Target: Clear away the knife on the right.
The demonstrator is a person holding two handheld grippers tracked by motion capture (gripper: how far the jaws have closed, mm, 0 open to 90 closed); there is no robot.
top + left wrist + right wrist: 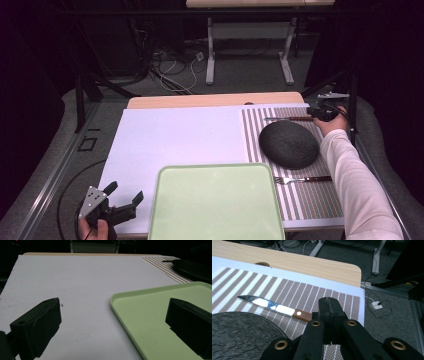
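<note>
A knife (287,119) with a wooden handle lies on the striped placemat (305,200), beyond a dark grey plate (289,145). My right gripper (320,112) is at the handle end of the knife (274,307). In the right gripper view its jaws (329,306) are pressed together and hide the handle's tip; I cannot tell whether they touch it. A fork (300,179) lies on the mat in front of the plate. My left gripper (125,192) stands open at the near left, with nothing between its jaws (113,312). A light green tray (215,167) sits empty beside it.
A white sheet (175,140) covers the wooden table (215,100) left of the placemat. The table's far right corner and the floor with cables (377,305) lie just past the right gripper. A metal frame post (353,100) rises to its right.
</note>
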